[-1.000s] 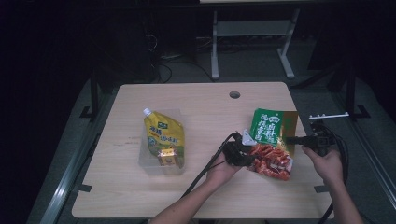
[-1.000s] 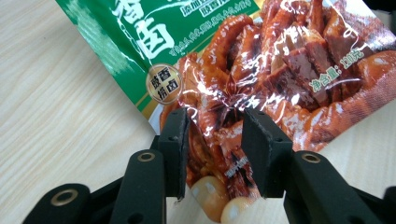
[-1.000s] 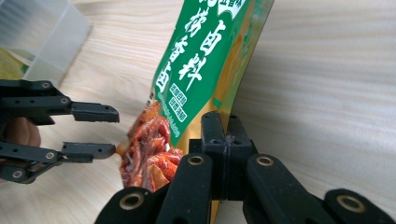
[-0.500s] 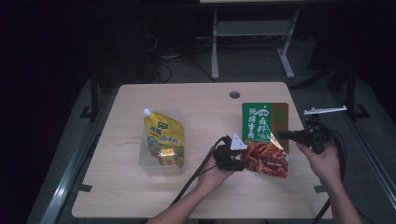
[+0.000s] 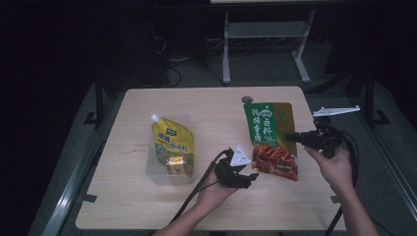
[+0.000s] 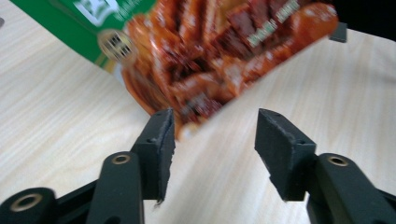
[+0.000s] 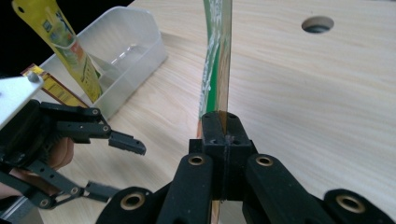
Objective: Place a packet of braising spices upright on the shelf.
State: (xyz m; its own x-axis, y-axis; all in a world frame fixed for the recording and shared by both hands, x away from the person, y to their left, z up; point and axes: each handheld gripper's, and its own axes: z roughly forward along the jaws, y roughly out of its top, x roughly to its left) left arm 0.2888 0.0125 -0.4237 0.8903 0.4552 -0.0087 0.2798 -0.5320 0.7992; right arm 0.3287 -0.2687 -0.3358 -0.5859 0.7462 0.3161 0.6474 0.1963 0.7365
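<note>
- We have the snack bag (image 5: pixel 271 140) clamped by its edge in our right hand-held gripper (image 5: pixel 295 137), raised upright above the table (image 5: pixel 133 206).
- Our left hand-held gripper (image 5: pixel 252 178) has just been opening; its pads stand apart, the bag's lower corner in front of them, apparently untouched.
- The yellow pouch (image 5: pixel 172 145) already stands in the clear bin (image 5: pixel 156 173).
- Left, we judge: carrying the bag across and setting it in the bin.

Yellow pouch (image 5: pixel 172 146) standing in clear bin (image 5: pixel 153 169).
</note>
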